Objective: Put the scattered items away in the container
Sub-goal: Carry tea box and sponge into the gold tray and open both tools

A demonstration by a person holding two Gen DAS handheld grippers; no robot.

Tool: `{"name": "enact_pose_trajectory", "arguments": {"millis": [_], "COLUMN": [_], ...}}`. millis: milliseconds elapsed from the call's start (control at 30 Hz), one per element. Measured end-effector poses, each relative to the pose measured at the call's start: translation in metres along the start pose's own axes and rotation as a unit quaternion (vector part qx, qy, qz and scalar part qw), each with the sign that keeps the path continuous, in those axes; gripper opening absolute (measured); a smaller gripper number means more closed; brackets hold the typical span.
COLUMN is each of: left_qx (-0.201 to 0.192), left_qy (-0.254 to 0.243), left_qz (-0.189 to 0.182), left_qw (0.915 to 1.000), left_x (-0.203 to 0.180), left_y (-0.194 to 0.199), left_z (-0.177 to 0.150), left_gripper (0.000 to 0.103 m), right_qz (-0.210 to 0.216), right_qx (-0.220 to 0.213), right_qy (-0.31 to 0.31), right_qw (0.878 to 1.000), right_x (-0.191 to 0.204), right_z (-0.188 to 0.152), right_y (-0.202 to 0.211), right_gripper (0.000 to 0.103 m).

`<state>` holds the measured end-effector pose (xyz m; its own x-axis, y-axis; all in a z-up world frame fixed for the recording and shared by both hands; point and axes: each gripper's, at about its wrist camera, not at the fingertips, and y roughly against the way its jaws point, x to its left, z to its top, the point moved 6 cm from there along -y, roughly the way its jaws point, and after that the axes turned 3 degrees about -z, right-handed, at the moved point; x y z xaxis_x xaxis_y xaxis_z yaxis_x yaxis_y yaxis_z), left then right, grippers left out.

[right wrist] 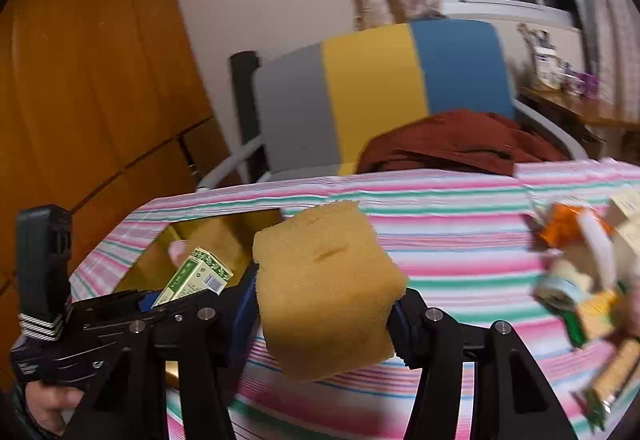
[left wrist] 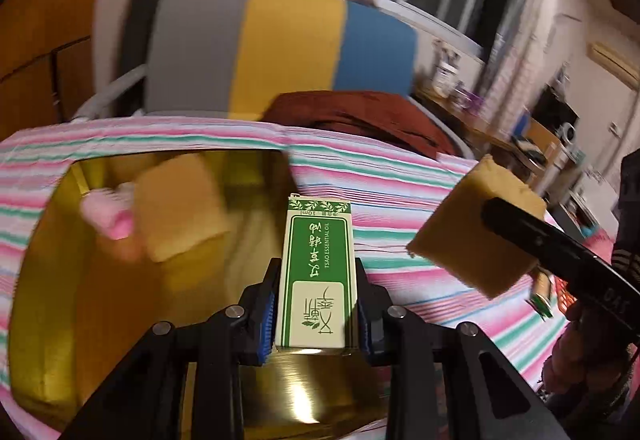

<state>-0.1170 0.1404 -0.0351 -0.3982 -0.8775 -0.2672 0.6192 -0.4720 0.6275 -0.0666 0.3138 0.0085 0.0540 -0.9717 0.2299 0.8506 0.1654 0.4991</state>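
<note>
In the left wrist view, the left gripper (left wrist: 316, 304) is pointing down over the gold container (left wrist: 120, 320) on the striped cloth (left wrist: 400, 191), its blue-padded fingers (left wrist: 267, 320) clamping a green-and-cream box (left wrist: 316, 272) that is showing "TSAO ESSENTIAL OIL" and "10ml", while the right gripper (left wrist: 496, 215) is reaching in from the right, pinching a yellow sponge (left wrist: 476, 224) above the cloth. In the right wrist view, the right gripper (right wrist: 324, 304) is squeezing the sponge (right wrist: 324, 288) between partly closed fingers above the cloth (right wrist: 440, 240), and a hand (right wrist: 52, 404) is carrying the left gripper (right wrist: 176, 296) with the box (right wrist: 192, 276) near the container (right wrist: 240, 232); a blurred pile of packets (right wrist: 588, 280) is lying at the right.
</note>
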Motion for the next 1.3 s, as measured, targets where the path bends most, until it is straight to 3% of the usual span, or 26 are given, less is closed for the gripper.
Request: {"name": "enact_pose_trajectory", "arguments": {"millis": [167,433,567,900,1133,1300], "left_qx": [-0.009,-0.003,0.007,0.058,0.079,0.094], "left_qy": [0.026,0.060,0.056,0.045,0.043,0.047], "left_qz": [0.029,0.054,0.067,0.088,0.091,0.109], "left_qw": [0.9992,0.9967,0.9961,0.9934,0.9918,0.9886], "left_x": [0.046,0.096,0.114,0.154,0.167,0.178], "left_y": [0.012,0.013,0.012,-0.007,-0.022,-0.030], "left_z": [-0.002,-0.010,-0.011,-0.001,0.008,0.008], "left_gripper": [0.031,0.031,0.031,0.031,0.032,0.032], "right_qz": [0.029,0.038,0.024,-0.071,-0.061,-0.046], "right_qx": [0.014,0.029,0.039,0.084,0.117,0.120], "right_qy": [0.029,0.055,0.058,0.102,0.098,0.079], "right_qw": [0.999,0.997,0.997,0.989,0.986,0.989], "right_x": [0.044,0.083,0.093,0.107,0.117,0.115], "right_z": [0.007,0.016,0.022,0.029,0.018,0.012], "right_y": [-0.027,-0.061,-0.084,-0.160,-0.198,-0.206], "right_gripper": [0.057,0.057,0.057,0.057,0.057,0.063]}}
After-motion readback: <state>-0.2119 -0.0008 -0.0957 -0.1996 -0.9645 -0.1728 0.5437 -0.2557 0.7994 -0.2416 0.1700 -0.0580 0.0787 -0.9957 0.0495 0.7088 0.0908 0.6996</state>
